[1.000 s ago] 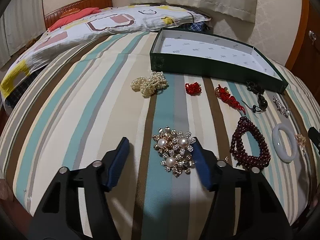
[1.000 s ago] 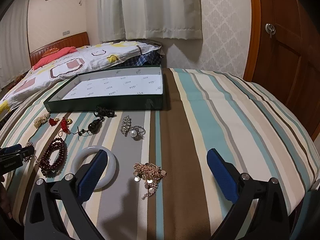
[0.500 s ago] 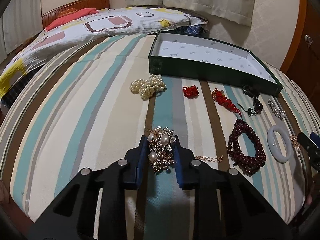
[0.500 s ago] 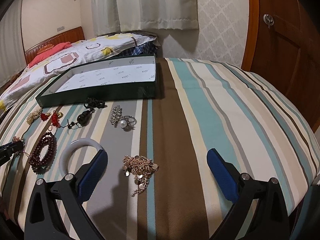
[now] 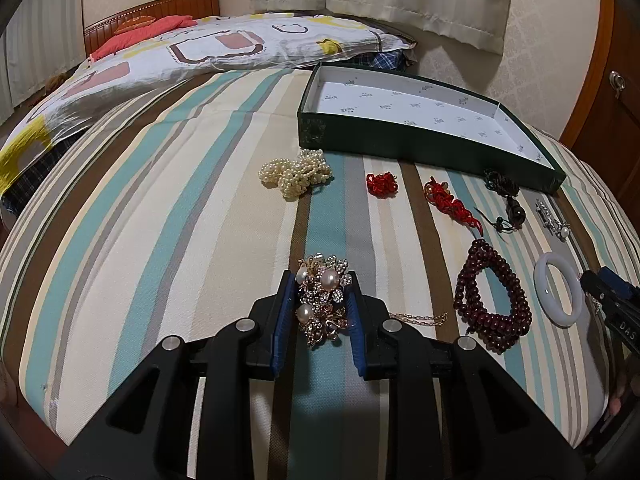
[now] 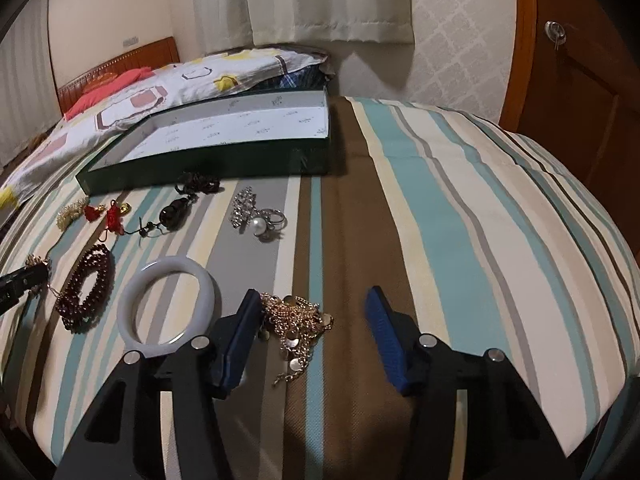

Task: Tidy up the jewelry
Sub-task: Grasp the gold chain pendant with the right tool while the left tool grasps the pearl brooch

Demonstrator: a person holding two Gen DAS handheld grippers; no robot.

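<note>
Since a second ago, both grippers have been closing in: the left gripper, then spread wide around the pearl brooch, is now clamping it between its blue pads, while the right gripper, then hanging apart over bare fabric, is now sitting released with its left pad touching the gold chain and its right pad well clear. Underneath, the striped bedspread is carrying everything. Farther back, the green box is lying open, its white lining printed with small marks too tiny to read. Near the box, the pearl cluster and red knot are resting apart. Beside the brooch, the dark red bead bracelet is lying just left of the white bangle. On the right gripper's arm, at the left view's edge, the letters "DAS" are showing.
</note>
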